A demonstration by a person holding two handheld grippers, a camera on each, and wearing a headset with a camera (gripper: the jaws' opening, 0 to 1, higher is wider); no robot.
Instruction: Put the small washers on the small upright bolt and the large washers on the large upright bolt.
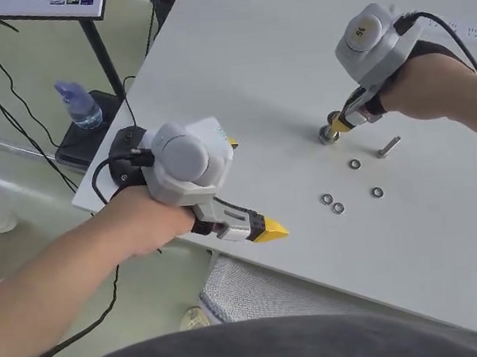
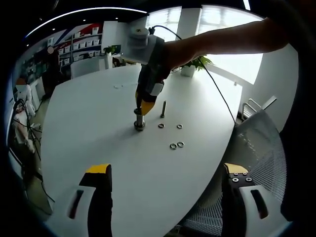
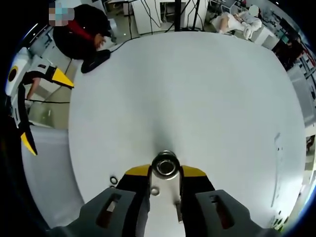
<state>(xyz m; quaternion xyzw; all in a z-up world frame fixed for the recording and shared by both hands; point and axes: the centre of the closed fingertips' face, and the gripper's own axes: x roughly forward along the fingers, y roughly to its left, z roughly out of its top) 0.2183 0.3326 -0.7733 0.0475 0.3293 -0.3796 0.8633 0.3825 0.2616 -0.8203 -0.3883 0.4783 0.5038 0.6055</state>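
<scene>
Your right tool (image 1: 340, 125) has its jaws closed on what looks like a large washer (image 3: 165, 165), held level right at the top of the large bolt (image 2: 139, 122). The bolt stands upright on the white table (image 1: 253, 53). Whether the washer is over the thread yet cannot be told. Your left tool (image 2: 167, 170) hangs with its jaws wide apart and empty, well away from the large bolt, by the table's edge.

Just beside the large bolt stands the small bolt (image 2: 163, 108), bare as far as the left gripper view shows. Four loose washers (image 1: 338, 208) lie flat on the table near the large bolt, on the small bolt's side, two of them almost touching. Their sizes are too fine to sort from here.

The job looks partly done at best: one washer is at the large bolt and four are left to place. The thick foot of the large bolt may be washers or its own head.
</scene>
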